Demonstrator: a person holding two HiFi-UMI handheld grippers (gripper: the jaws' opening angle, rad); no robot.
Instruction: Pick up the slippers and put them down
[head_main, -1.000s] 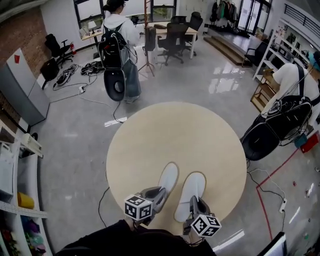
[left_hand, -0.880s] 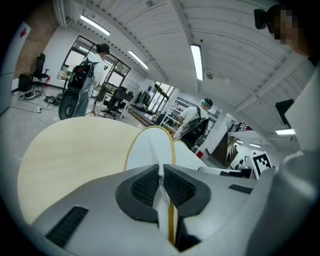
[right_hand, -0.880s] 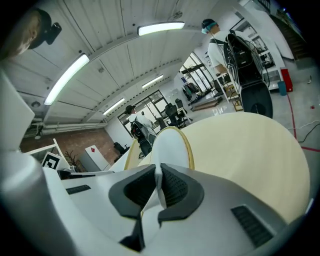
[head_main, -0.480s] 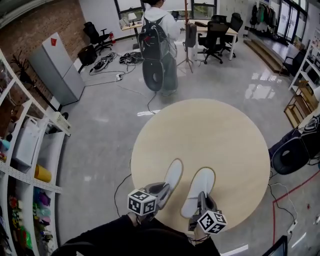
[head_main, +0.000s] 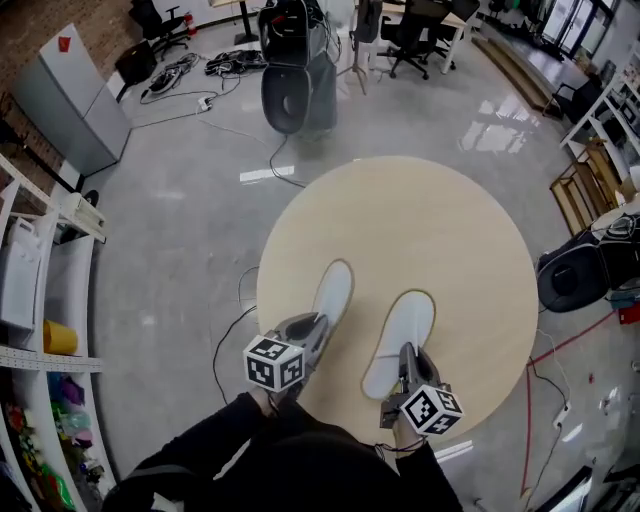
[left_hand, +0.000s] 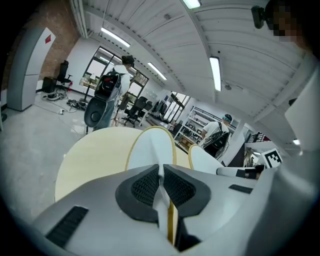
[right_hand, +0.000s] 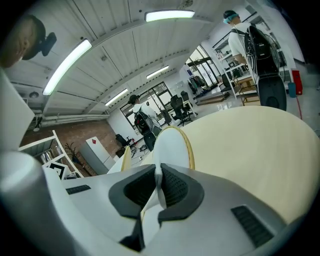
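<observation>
Two white slippers with tan edging are over the round wooden table, toes pointing away from me. My left gripper is shut on the heel of the left slipper. In the left gripper view that slipper runs forward from the pinched pads. My right gripper is shut on the heel of the right slipper, which shows ahead of the jaws as the right slipper in the right gripper view. I cannot tell whether the soles touch the tabletop.
A person with a backpack stands beyond the table's far edge. White shelves with bins line the left side. A grey cabinet, floor cables and office chairs lie further off. A black round bag sits at the right.
Both grippers have carried the slippers further in over the table, away from the near edge. The head view has swung, so the room has shifted in the frame. Both grips stay closed.
</observation>
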